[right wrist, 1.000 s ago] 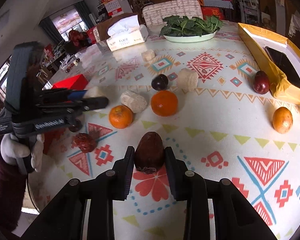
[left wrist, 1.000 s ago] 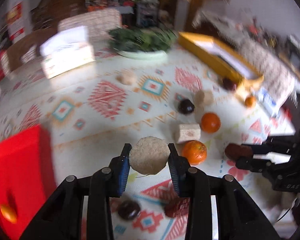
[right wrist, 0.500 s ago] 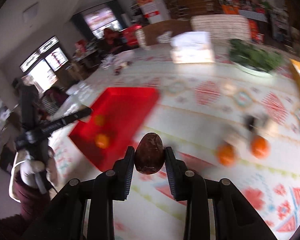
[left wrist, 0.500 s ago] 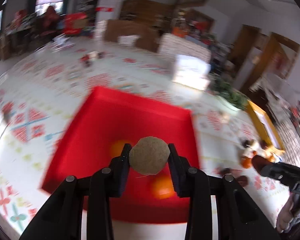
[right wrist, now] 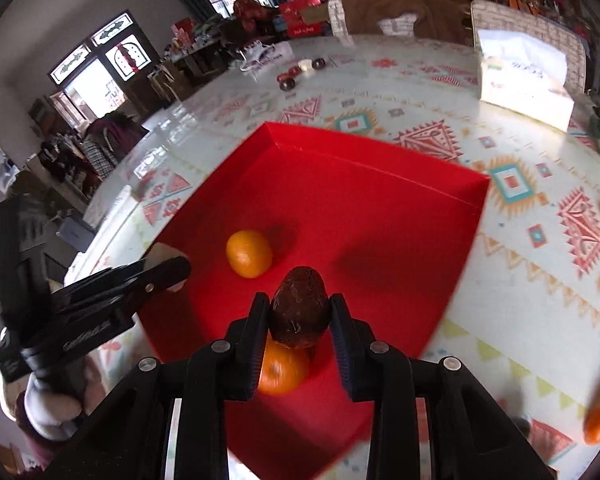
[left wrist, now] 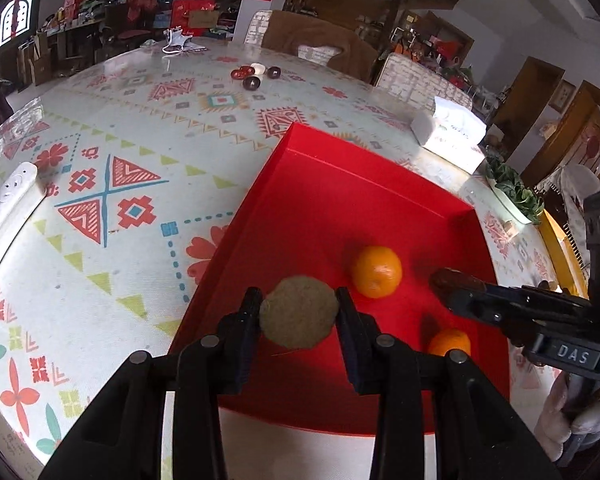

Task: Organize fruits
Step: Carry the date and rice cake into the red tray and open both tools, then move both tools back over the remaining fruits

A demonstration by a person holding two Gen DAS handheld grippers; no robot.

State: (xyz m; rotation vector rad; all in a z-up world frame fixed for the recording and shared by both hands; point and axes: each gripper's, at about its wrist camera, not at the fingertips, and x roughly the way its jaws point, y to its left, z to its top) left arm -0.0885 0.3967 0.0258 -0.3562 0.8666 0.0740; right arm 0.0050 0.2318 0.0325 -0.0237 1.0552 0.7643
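Observation:
My left gripper [left wrist: 298, 316] is shut on a round tan-brown fruit [left wrist: 298, 317] and holds it above the near part of the red tray [left wrist: 340, 184]. My right gripper [right wrist: 299, 314] is shut on a dark brown oval fruit [right wrist: 299, 308] over the same tray [right wrist: 360, 184]. Two oranges lie in the tray: one [left wrist: 376, 271] mid-tray and one [left wrist: 449, 342] under the right gripper, which enters the left wrist view from the right [left wrist: 444, 280]. In the right wrist view the oranges are mid-tray [right wrist: 249, 253] and just below my fingers [right wrist: 282, 368]. The left gripper shows at left [right wrist: 168, 270].
The tray sits on a patterned tablecloth [left wrist: 120, 168]. A tissue box [left wrist: 450, 138] and a plate of greens [left wrist: 514, 196] stand beyond it. Small dark and red items [left wrist: 254, 76] lie far back. Another orange [right wrist: 598, 422] lies on the cloth at right. A white device [left wrist: 8, 196] lies at the left edge.
Both grippers swung left from the loose fruit on the cloth to over the red tray, each still holding its fruit. The tray now fills the middle of both views.

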